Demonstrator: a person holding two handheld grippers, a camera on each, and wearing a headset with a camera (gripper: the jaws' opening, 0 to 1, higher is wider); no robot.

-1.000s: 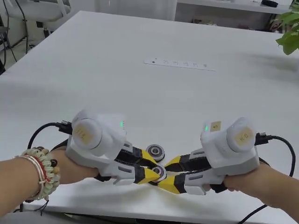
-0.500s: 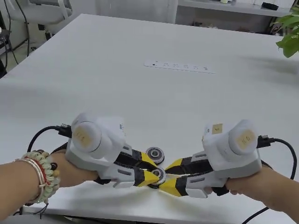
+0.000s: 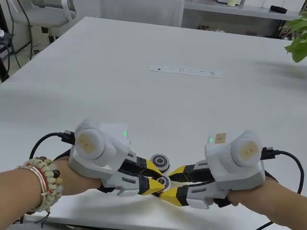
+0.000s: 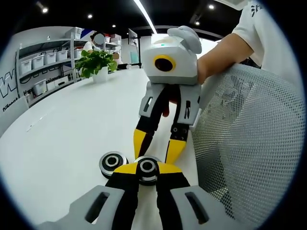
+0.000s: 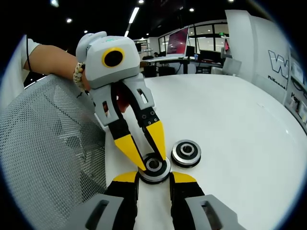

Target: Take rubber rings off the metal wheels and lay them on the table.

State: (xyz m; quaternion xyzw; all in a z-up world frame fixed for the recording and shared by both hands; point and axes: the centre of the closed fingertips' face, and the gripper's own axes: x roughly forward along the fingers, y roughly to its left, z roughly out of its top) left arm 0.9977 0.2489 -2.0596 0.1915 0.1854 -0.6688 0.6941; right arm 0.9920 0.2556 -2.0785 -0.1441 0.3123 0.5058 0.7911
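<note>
You are gripping one metal wheel [image 5: 154,167] from both sides at once. Your left gripper [image 5: 148,155] is closing narrowly on it from one side, and your right gripper [image 4: 157,151] is pinching the same wheel from the opposite side, yellow tips meeting around it. The wheel is sitting low at the near edge of the white surface [image 3: 144,96], its black rubber ring [image 5: 144,175] around it. A second wheel [image 5: 186,153] is lying flat just beside it, untouched. A power strip [image 3: 184,71] is lying well beyond.
</note>
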